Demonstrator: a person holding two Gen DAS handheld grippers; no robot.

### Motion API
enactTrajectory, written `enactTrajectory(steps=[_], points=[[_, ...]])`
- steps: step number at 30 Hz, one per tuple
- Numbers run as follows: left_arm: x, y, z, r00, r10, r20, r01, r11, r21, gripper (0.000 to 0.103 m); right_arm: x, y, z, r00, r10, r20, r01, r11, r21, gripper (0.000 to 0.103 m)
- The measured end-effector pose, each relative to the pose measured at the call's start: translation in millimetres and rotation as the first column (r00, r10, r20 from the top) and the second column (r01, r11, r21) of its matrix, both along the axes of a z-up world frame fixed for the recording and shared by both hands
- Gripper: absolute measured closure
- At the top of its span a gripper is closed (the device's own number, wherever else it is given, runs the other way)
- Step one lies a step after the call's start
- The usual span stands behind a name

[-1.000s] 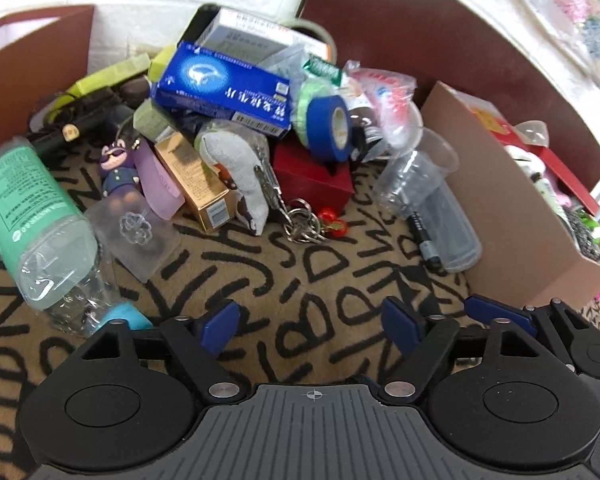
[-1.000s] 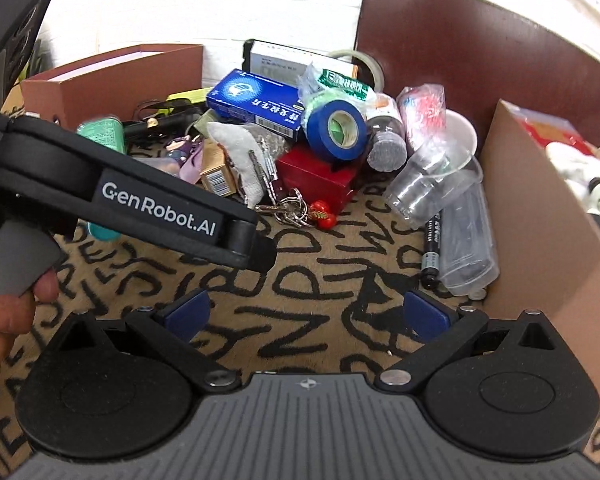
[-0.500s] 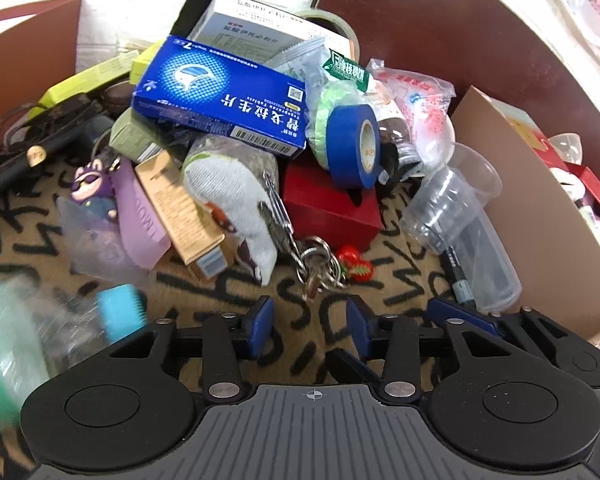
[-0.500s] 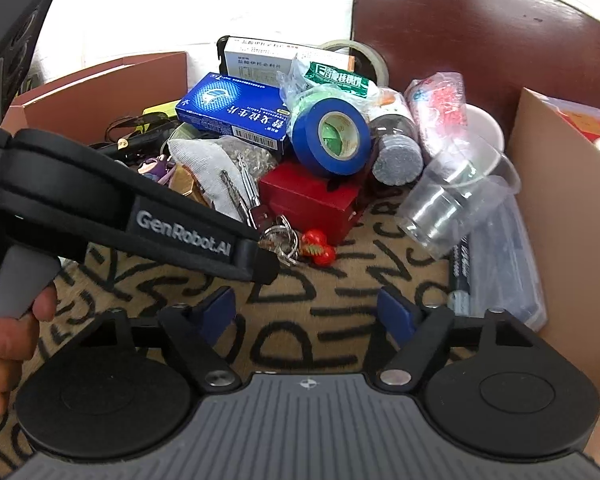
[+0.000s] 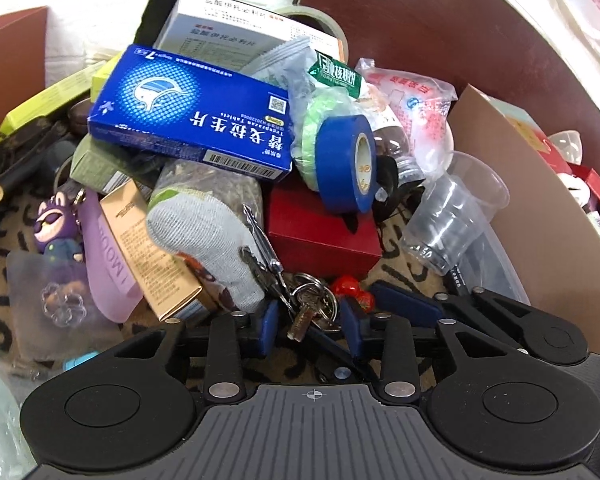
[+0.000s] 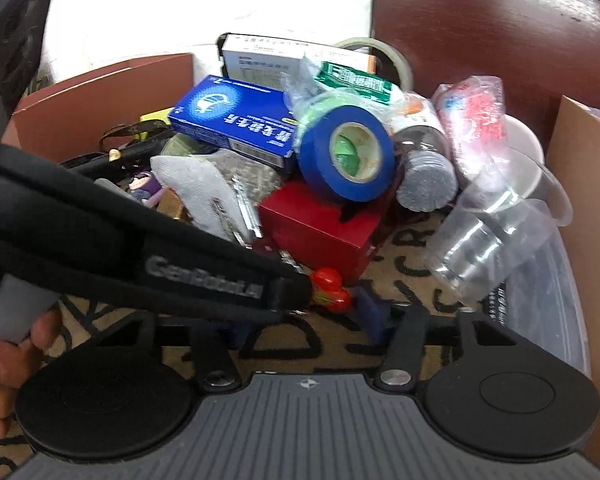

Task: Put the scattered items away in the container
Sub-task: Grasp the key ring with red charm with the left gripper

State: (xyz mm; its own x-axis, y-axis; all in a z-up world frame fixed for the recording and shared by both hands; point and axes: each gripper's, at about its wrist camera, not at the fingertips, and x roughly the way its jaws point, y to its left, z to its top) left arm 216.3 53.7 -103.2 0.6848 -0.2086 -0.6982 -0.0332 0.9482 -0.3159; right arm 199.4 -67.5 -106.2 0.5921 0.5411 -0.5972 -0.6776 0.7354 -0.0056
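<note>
- Two grippers face one heap on the patterned surface (image 5: 4,280); the cardboard container (image 5: 540,216) stands at 3 o'clock.
- Left gripper (image 5: 310,326): fingers narrowed around the key bunch (image 5: 312,308) at the heap's 6 o'clock edge, apparently to pinch it; contact cannot be told.
- Right gripper (image 6: 308,320): fingers apart, empty, low beside the red box (image 6: 320,224), leaving the left room.
</note>
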Motion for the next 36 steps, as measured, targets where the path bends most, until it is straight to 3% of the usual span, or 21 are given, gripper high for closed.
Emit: enactTrajectory(steps=[3, 8, 13, 14, 26, 27, 29, 33, 36], points=[[-2.9, 2.4, 1.9, 1.000, -0.010, -0.017, 0.010, 1.000, -0.010, 0.079, -7.6, -0.8, 2.3, 1.000, 0.002, 0.011, -0.002, 1.000, -0.027, 0.058], [-32.0, -5.8, 2.7, 0.998, -0.042, -0.042, 0.040, 0.998, -0.054, 0.079, -32.4, -19.2, 7.3, 1.000, 0.010, -0.022, -0.011, 0.999, -0.041, 0.061], [-74.8, -21.0, 5.8, 0.996, -0.070, -0.063, 0.066, 0.996, -0.062, 0.080, -71.3, -49.8, 9.1, 0.998, 0.004, -0.062, -0.006, 0.999, -0.031, 0.078], [-82.7, -24.1, 5.8, 0.995, -0.075, -0.072, 0.070, 0.996, -0.060, 0.082, -76.8, -55.1, 9.6, 0.997, -0.002, -0.071, 0.000, 1.000, -0.028, 0.087], [-178.5, -49.4, 5.5, 0.981, -0.166, -0.098, 0.157, 0.983, -0.090, 0.083, -172.4, -106.5, 18.0, 0.993, -0.007, -0.118, 0.004, 1.000, -0.026, 0.087], [-184.0, -49.4, 5.6, 0.980, -0.171, -0.101, 0.161, 0.983, -0.093, 0.073, -178.4, -108.4, 17.5, 0.993, -0.005, -0.119, 0.003, 1.000, -0.023, 0.086], [-192.9, -49.2, 5.8, 0.980, -0.173, -0.101, 0.164, 0.982, -0.092, 0.065, -187.5, -111.5, 17.1, 0.994, -0.011, -0.112, 0.010, 1.000, -0.014, 0.083], [-195.5, -42.7, 7.4, 0.985, -0.145, -0.097, 0.131, 0.982, -0.133, 0.039, -192.5, -112.7, 17.4, 0.994, -0.015, -0.110, 0.015, 1.000, 0.002, 0.056], [-186.6, -43.4, 10.1, 0.989, -0.117, -0.094, 0.106, 0.988, -0.115, 0.032, -191.4, -107.1, 16.9, 0.997, -0.011, -0.083, 0.010, 1.000, -0.020, 0.049]])
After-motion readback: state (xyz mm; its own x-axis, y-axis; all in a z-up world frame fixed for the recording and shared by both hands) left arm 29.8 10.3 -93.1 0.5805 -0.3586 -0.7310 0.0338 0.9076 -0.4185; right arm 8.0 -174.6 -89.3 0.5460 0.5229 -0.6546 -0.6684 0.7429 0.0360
